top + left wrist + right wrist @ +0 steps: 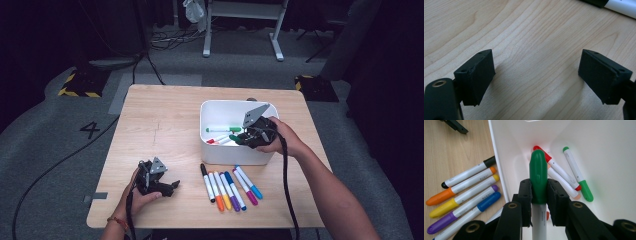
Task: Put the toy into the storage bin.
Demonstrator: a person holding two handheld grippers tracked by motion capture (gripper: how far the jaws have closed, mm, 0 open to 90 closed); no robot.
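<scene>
Already over the white plastic bin [235, 152], our right gripper [539, 192] had its fingers [525, 195] clamped on a green-capped white marker [538, 175] at the cap's base. Its long axis ran straight out between them, cap pointing down into the bin toward the red, peach and light-green markers [564, 173] on its floor. We judged that letting go would drop it among them. Six more markers [230, 185] lay side by side on the wooden desk [160, 125] just in front of the bin. Our left gripper [536, 75] sat low over the desk beside that row, nearer to it, fingers spread wide and empty.
</scene>
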